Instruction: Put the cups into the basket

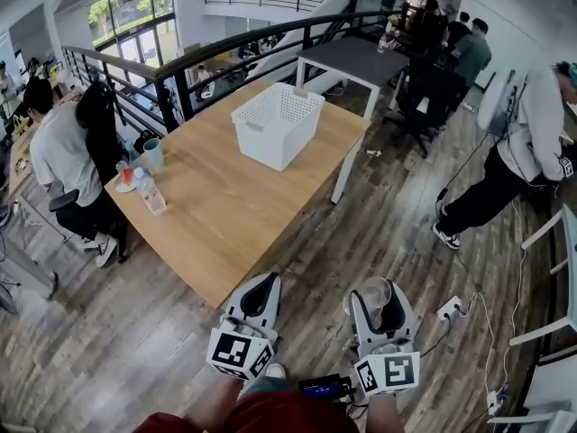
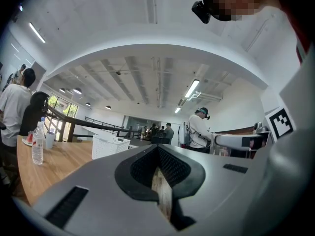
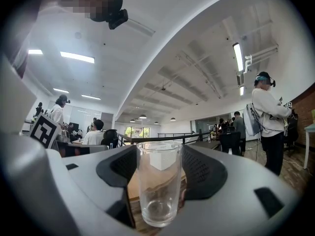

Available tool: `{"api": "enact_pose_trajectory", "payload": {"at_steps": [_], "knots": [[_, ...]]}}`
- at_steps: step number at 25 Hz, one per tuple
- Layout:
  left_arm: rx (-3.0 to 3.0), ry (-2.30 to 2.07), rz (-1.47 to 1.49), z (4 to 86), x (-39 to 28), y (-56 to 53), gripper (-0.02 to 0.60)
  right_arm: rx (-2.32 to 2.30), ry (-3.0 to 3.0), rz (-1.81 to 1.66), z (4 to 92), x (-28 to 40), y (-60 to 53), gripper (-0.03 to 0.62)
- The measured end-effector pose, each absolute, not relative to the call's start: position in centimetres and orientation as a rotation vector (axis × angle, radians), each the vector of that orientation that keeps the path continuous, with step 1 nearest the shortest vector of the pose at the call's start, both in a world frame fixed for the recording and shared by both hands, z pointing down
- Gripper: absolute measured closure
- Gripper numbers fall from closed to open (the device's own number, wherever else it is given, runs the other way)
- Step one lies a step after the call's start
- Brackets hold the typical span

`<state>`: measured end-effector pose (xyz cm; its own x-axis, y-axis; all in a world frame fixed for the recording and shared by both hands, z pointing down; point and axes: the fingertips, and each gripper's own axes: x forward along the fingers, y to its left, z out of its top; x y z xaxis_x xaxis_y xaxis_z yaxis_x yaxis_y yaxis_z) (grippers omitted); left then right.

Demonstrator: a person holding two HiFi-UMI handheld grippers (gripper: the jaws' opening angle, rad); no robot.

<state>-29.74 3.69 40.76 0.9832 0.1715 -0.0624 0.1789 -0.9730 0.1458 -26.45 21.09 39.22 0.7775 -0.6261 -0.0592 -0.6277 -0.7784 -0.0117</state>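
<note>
The right tool (image 1: 379, 303) is clamped on a clear glass cup (image 3: 158, 186). The cup is upright, mouth up and long axis vertical, over the wooden floor (image 1: 388, 215) just off the desk's (image 1: 225, 228) near corner. The left tool (image 2: 158, 156) has its jaws together on nothing. The white basket (image 1: 270, 144) sits far up the desk, well apart from the cup. A water bottle (image 1: 150, 192) (label print too small to read) stands by the left edge.

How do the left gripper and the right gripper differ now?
The left gripper is empty; the right gripper holds a clear glass upright. The left jaws are together; the right jaws stand apart, on the glass. Both are over the floor, short of the table.
</note>
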Motion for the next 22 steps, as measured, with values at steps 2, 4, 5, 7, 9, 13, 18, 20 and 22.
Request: {"api": "enact_pose_trajectory", "payload": {"at_steps": [2, 4, 5, 7, 9, 13, 18, 20, 22], "knots": [[2.972, 0.274, -0.074, 40.8, -29.4, 3.5, 0.575, -2.935, 1.023, 0.079, 39.3, -26.3, 20.9, 0.313], [2.973, 0.283, -0.076, 40.8, -29.0, 3.4, 0.575, -2.936, 1.013, 0.081, 39.3, -26.1, 20.9, 0.313], [2.974, 0.286, -0.075, 40.7, -28.7, 3.3, 0.575, -2.936, 1.009, 0.083, 39.3, -25.9, 20.9, 0.313], [2.974, 0.291, -0.072, 40.7, -28.1, 3.3, 0.575, -2.936, 1.000, 0.082, 39.2, -25.3, 20.9, 0.313], [2.973, 0.296, -0.064, 40.9, -27.4, 3.5, 0.575, -2.936, 0.999, 0.084, 39.3, -24.7, 21.0, 0.313], [2.986, 0.296, -0.049, 41.3, -25.6, 4.0, 0.575, -2.913, 1.045, 0.121, 39.8, -23.1, 21.2, 0.313], [3.005, 0.269, -0.043, 41.5, -22.5, 5.3, 0.575, -2.887, 1.068, 0.111, 40.4, -19.7, 22.0, 0.313], [3.010, 0.257, -0.045, 41.4, -21.0, 5.8, 0.575, -2.884, 1.071, 0.102, 40.5, -18.1, 22.4, 0.313], [3.012, 0.249, -0.047, 41.4, -19.5, 6.1, 0.575, -2.884, 1.074, 0.101, 40.6, -16.4, 22.7, 0.313]]}}
